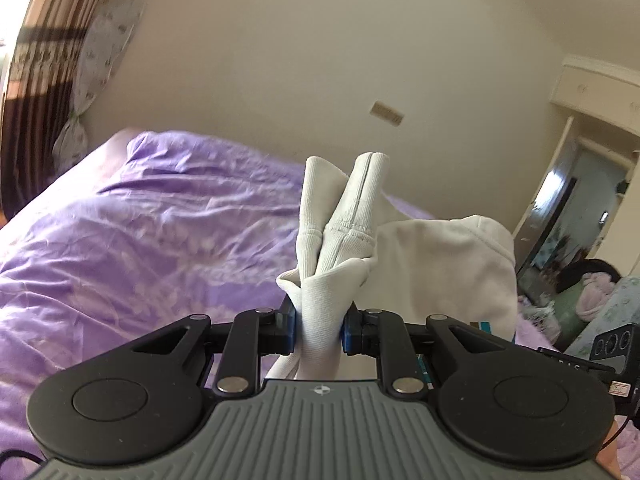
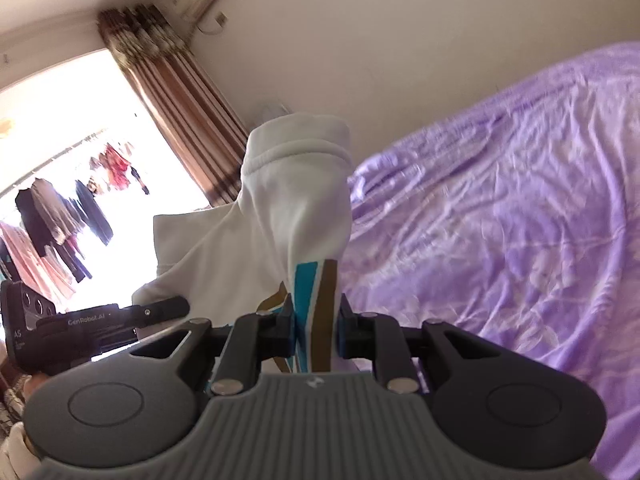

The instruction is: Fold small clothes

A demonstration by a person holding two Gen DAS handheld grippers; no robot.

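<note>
Both claws are clamped on one small white knit garment with teal and brown stripes [image 2: 296, 208], which is held up in the air above the bed with the crinkled purple satin cover [image 1: 140, 216]. The left claw [image 1: 319, 326] pinches a bunched, ribbed white part of it, and a cuff-like end stands up straight ahead of the fingers. The right claw [image 2: 314, 330] grips the striped part, with a hemmed white end rising in front of it.

The cloth appears to run sideways from one claw to the other, so its long axis lies between the two grips, not along either claw's fingers. In the right wrist view the left tool's black body sits just beside the cloth, so the two claws are close together. The bed lies below and ahead of both, and neither claw seems clearly nearer to it. Laying the garment flat would probably mean drawing the claws apart along that axis before lowering.
</note>
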